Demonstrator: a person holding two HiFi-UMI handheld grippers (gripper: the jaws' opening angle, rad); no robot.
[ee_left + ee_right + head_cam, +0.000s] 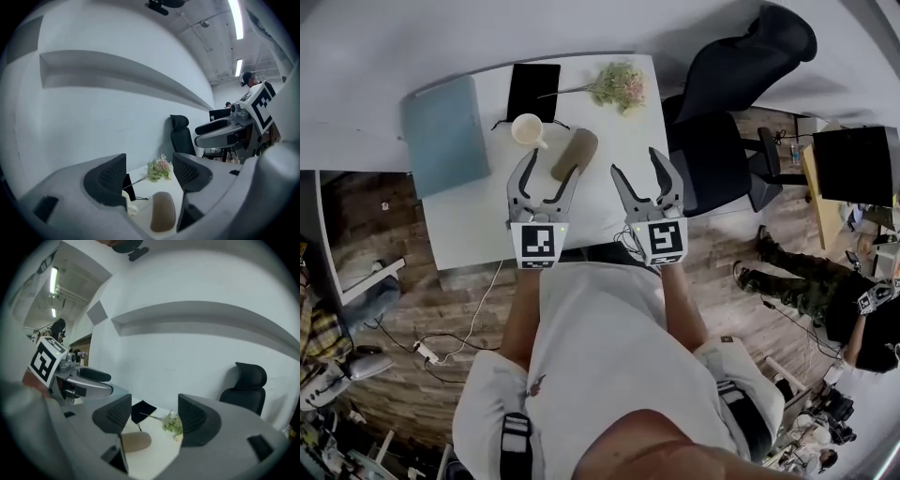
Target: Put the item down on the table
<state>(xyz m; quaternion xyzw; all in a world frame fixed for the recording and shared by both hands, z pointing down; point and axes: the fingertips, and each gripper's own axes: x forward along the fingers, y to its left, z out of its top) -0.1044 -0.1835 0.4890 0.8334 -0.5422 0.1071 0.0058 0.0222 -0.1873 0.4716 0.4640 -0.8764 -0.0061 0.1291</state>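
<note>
Both tongs hang spread wide and empty above the near part of the white table (478,225): the left tongs (549,173) at the centre of the head view, the right tongs (637,164) just right of them. The brown oblong pad (574,153) lies flat on the table just past the left tongs' tips. It is not gripped, and sits right of the cup (528,129).

The head view is looking steeply down on the table (487,225). Both gripper views are looking low across it toward the wall (117,117), sharing the brown pouch (136,441) and flower sprig (158,169).
</note>
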